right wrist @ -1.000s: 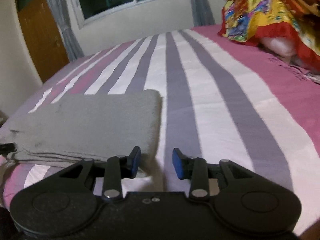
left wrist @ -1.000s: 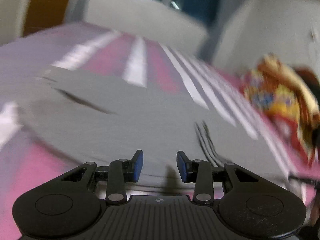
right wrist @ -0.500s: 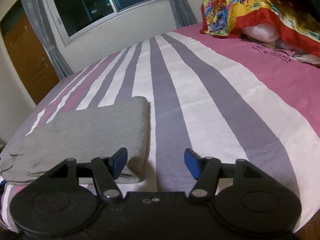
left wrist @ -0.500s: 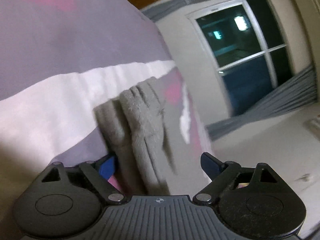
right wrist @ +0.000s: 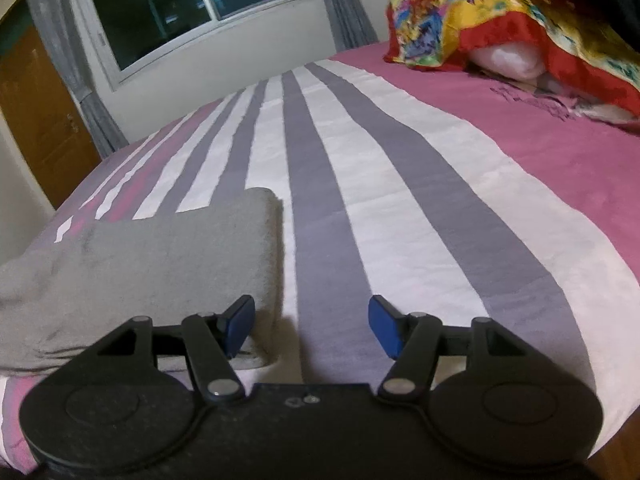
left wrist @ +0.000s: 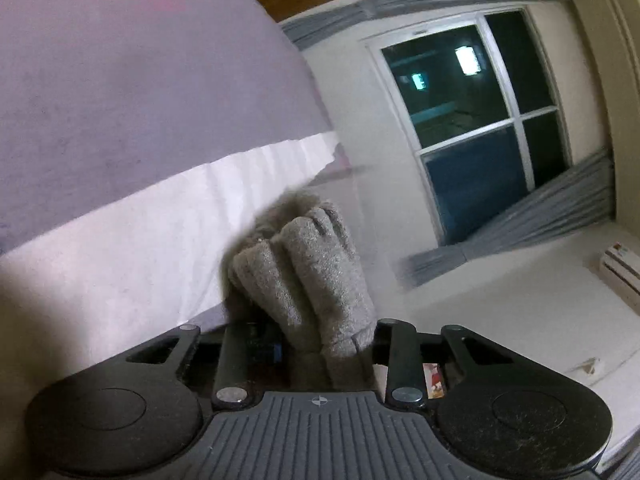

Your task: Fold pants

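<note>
The grey pants lie folded into a flat rectangle on the left of the striped bed. In the left wrist view, rolled sideways, a bunched thick edge of the pants fills the gap of my left gripper. Its jaws are closing on that fabric, and the pads are mostly buried in it. My right gripper stands open low over the bed. Its left pad sits at the near right corner of the pants; only bedsheet lies between the pads.
A bright patterned blanket pile and a white pillow sit at the bed's far right. A dark window with grey curtains and a wooden door stand behind. The near bed edge is just below my grippers.
My left gripper rolled sideways and dropped to the pants' edge, opened wide around it, then closed on the bunched fabric. The right gripper's jaws spread wider and stayed in place.
</note>
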The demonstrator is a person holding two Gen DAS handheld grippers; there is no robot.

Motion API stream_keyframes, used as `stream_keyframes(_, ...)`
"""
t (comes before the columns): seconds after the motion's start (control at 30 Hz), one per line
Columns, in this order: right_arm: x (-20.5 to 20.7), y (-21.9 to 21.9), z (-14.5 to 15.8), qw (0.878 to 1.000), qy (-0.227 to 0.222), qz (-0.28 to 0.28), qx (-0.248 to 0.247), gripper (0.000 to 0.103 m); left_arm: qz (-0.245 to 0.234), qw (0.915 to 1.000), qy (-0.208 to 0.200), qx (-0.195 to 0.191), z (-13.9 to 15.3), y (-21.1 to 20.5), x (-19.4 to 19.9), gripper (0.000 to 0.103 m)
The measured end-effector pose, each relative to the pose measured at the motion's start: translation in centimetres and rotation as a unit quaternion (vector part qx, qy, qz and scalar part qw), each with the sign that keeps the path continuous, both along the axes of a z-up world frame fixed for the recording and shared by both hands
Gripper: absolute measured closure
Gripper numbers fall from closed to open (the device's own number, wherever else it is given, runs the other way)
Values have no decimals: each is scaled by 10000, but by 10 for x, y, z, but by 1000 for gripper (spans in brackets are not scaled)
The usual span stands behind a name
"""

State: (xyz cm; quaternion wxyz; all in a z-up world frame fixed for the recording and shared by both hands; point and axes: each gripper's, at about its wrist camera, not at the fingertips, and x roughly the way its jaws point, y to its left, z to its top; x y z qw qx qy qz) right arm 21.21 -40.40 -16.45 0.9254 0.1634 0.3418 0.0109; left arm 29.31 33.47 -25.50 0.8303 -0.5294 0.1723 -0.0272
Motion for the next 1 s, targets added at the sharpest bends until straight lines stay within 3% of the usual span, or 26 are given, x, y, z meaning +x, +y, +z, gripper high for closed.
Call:
stream_keyframes(0.2, -1, -3, 6, 9999, -70, -12, -136, 39, -58, 9988, 392, 278, 14, -7, 14, 69)
stream_keyframes(0.3, -2, -12, 13, 9974, -247, -369, -569, 23, -92, 9969, 599, 493, 24, -10, 25, 69)
stream_keyframes(0.4, 13, -31, 5, 9926, 179, -808, -887, 22, -76, 9942, 778, 740, 35, -1, 29, 69)
stream_keyframes(0.47, 23, -35, -8, 9883, 556, -707, -1230, 14, -48, 9921, 861, 915, 37, 0, 17, 69)
stream_keyframes(0.5, 25, -31, -12, 9871, 578, -516, -1400, 3, -23, 9913, 876, 982, 42, -2, 16, 69)
stream_keyframes(0.6, 27, -16, -17, 9794, 627, -386, -1879, 1, -28, 9908, 637, 1191, 70, -13, 2, 69)
stream_keyframes(0.67, 25, -18, -17, 9817, 600, -466, -1745, 0, -225, 9884, 335, 1462, 98, -28, 5, 69)
stream_keyframes(0.83, 25, -18, -19, 9839, 531, -609, -1596, 0, -974, 9699, -354, 2205, 178, -93, 28, 69)
stream_keyframes(0.93, 24, -26, -16, 9866, 450, -660, -1420, 0, -1450, 9540, -591, 2557, 213, -150, 53, 69)
stream_keyframes(1.0, 20, -33, -15, 9899, 335, -714, -1175, 0, -1811, 9391, -674, 2840, 225, -196, 71, 69)
